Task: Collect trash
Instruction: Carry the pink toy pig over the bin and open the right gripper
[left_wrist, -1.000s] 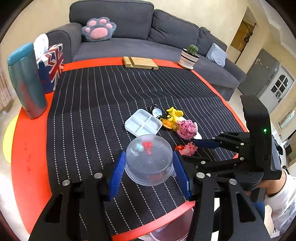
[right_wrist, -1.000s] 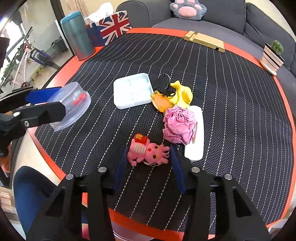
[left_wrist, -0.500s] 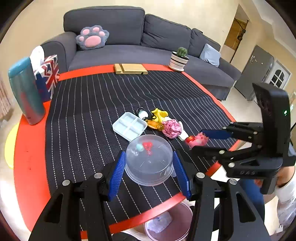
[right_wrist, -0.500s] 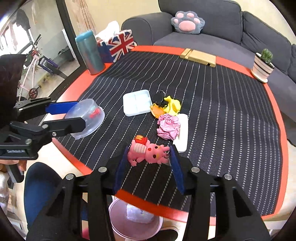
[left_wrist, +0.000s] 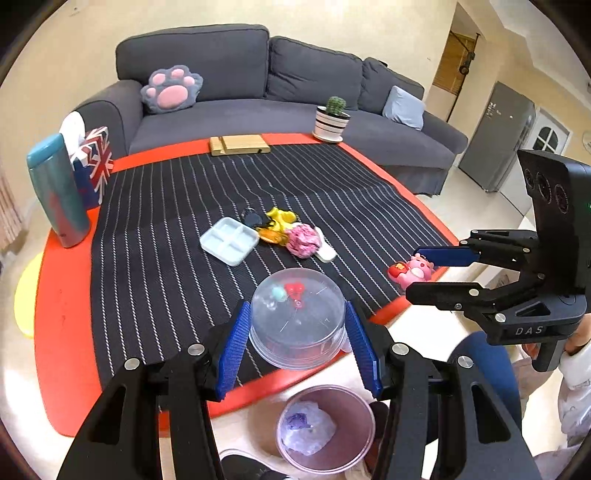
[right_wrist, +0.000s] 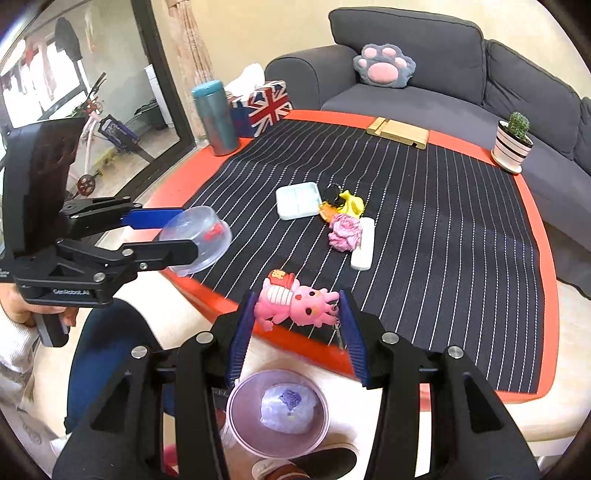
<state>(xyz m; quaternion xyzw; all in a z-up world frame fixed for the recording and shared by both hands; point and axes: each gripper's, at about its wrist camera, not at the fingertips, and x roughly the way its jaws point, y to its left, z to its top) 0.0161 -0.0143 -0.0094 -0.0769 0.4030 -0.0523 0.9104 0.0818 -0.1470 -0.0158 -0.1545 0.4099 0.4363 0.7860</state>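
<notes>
My left gripper (left_wrist: 297, 339) is shut on a clear round plastic container (left_wrist: 299, 317) with small red and teal bits inside, held in the air over the table's near edge. My right gripper (right_wrist: 297, 325) is shut on a pink rubber pig toy (right_wrist: 295, 302), also lifted above the near edge. Below both, on the floor, stands a pink bin (right_wrist: 277, 413) (left_wrist: 325, 428) holding a pale crumpled wad. In the right wrist view the left gripper (right_wrist: 173, 232) with the container (right_wrist: 199, 240) shows at left. In the left wrist view the right gripper (left_wrist: 432, 273) with the pig (left_wrist: 412, 271) shows at right.
On the striped mat (left_wrist: 184, 206) lie a white divided tray (left_wrist: 229, 240), a yellow duck (left_wrist: 282, 218), an orange piece, keys, a crumpled pink paper ball (left_wrist: 303, 240) and a white bar (right_wrist: 362, 243). A teal bottle (left_wrist: 59, 192), flag tissue box, wooden stand and cactus pot (left_wrist: 330, 122) stand along the rim. The person's legs and shoes are beside the bin.
Both grippers have drawn back and up from the mat toward the table's near edge, carrying the container and the pig. The pink bin on the floor has come into view beneath them.
</notes>
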